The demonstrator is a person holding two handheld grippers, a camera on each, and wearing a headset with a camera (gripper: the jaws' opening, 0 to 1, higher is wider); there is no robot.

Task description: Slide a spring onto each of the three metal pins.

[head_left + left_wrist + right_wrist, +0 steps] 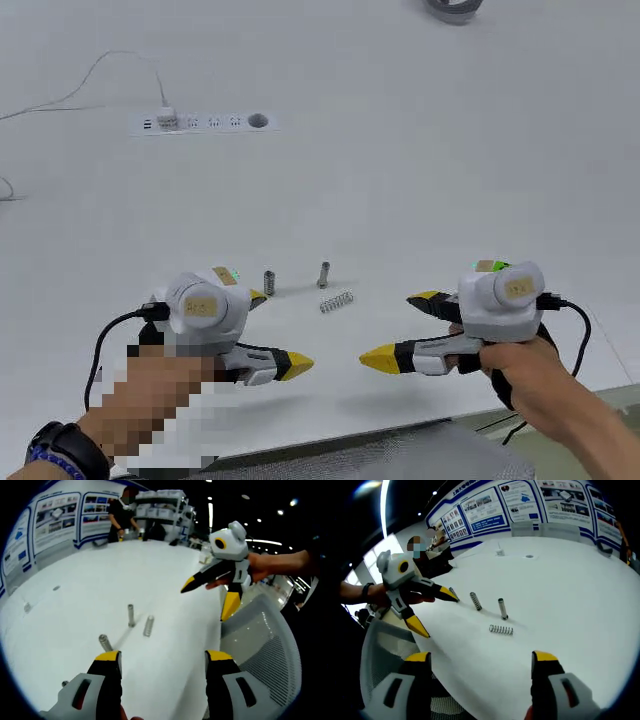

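A: While both grippers hover over the near edge of the white table (420, 170), the loose spring (337, 301) lies flat on it between them. It sits ahead of both sets of jaws and touches neither.

B: And the pins?

A: Just behind that spring a bare metal pin (323, 274) stands upright. To its left is a second pin wearing a spring (269, 282), close to the upper jaw tip of the left gripper (280, 330).

B: How are the jaws?

A: Left gripper's jaws are spread wide, yellow tips well apart, nothing between them. Right gripper (392, 328), same story: gaping, empty, tips pointing in toward the left one.

B: What do the gripper views add?

A: The left gripper view puts the sprung pin nearest, just off its own left jaw. The bare pin and the loose spring lie farther out, side by side. Beyond them the right gripper is up in the air in a person's hand (265, 562), and a mesh chair back (260, 645) shows at the table edge. The right gripper view has the loose spring lying crossways, nearest of all, ahead of the gap between its jaws, with the bare pin just beyond it. The head view gives a power strip (200, 122) far back on the table.
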